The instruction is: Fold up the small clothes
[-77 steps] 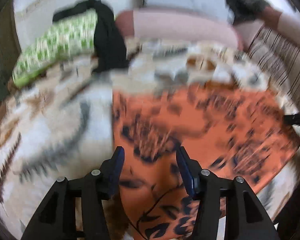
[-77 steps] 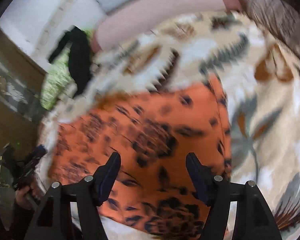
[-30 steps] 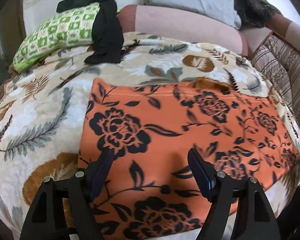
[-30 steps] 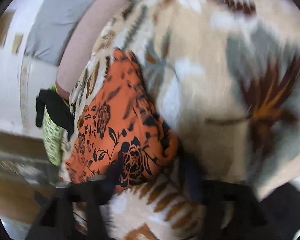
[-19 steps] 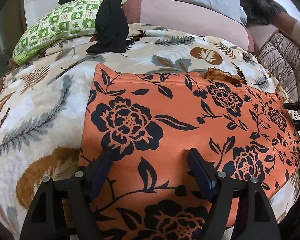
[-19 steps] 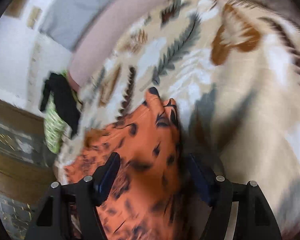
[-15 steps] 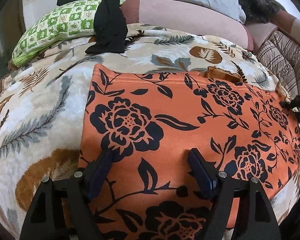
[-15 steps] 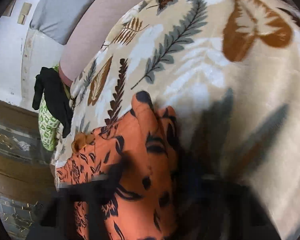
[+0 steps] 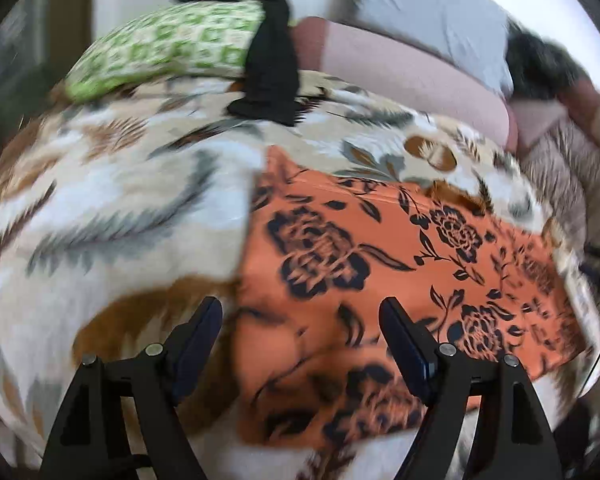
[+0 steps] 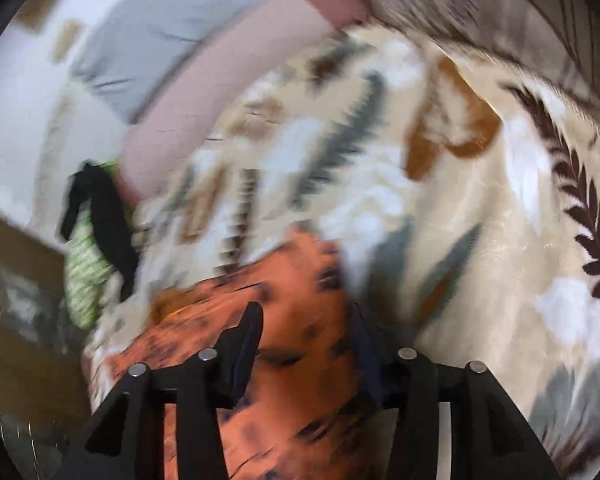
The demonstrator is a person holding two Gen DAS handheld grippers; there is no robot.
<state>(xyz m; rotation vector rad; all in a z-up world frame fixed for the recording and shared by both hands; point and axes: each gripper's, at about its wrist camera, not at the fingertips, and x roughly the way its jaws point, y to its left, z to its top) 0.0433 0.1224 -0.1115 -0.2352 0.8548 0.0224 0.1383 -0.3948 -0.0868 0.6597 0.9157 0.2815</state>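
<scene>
1. Location: the orange floral garment [image 9: 400,280] lies spread flat on the leaf-print blanket [image 9: 112,216] that covers the bed, its long edges running left to right across my left wrist view.
2. Handling: I judge the cloth to be light, thin and fully limp. It will drape from any held point, slide a little over the plush blanket, and carry no risk of breakage.
3. Grasp points: I rate the corners and hem edges as the best holds; a pinch in mid-panel would only bunch the fabric.
4. Left tongs [image 9: 300,320]: spread wide, holding nothing, poised over the garment's near left corner.
5. Right tongs [image 10: 304,328]: narrowed around the garment's end at the blanket boundary. Heavy blur hides the contact, so I cannot tell whether they have closed on cloth.
6. Left wrist view only: the full outline of the garment, a small tan fold on its far edge, the green patterned pillow [image 9: 172,44] and the black garment [image 9: 272,68] draped over it, well apart from the work.
7. Right wrist view only: the garment's right end at close range, and open blanket beyond it.
</scene>
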